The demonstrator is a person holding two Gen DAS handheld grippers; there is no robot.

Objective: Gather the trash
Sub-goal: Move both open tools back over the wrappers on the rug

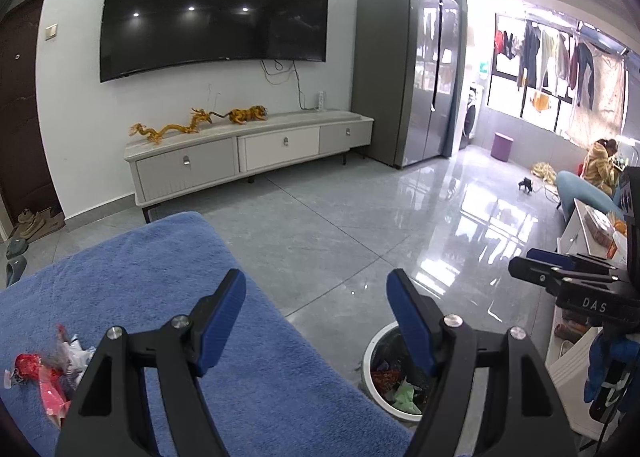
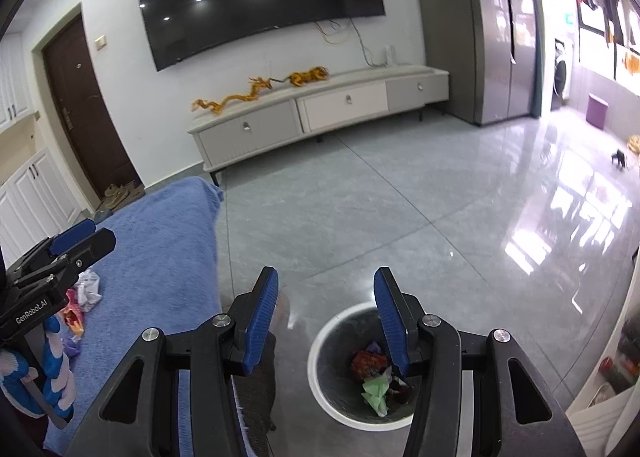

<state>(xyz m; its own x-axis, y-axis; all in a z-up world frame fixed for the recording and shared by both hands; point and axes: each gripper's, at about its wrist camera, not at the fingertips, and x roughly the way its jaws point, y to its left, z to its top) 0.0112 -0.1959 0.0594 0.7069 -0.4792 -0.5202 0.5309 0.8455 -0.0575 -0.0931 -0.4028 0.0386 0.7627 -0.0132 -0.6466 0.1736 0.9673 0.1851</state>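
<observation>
A white-rimmed trash bin (image 2: 320, 369) stands on the floor with red, green and purple wrappers inside; it also shows in the left wrist view (image 1: 370, 357). A pile of red, pink and white wrappers (image 1: 44, 373) lies on the blue towel-covered surface (image 1: 160, 277), at the lower left; in the right wrist view the pile (image 2: 82, 297) lies beside the left gripper. My left gripper (image 1: 316, 301) is open and empty, above the towel's right edge. My right gripper (image 2: 326, 297) is open and empty, above the bin.
A grey tiled floor (image 2: 400, 197) stretches to a white TV cabinet (image 1: 248, 153) under a wall TV. A grey fridge (image 1: 416, 69) stands to the right. White shelving (image 1: 576, 337) stands close on the right of the bin. A person (image 1: 600, 165) sits far right.
</observation>
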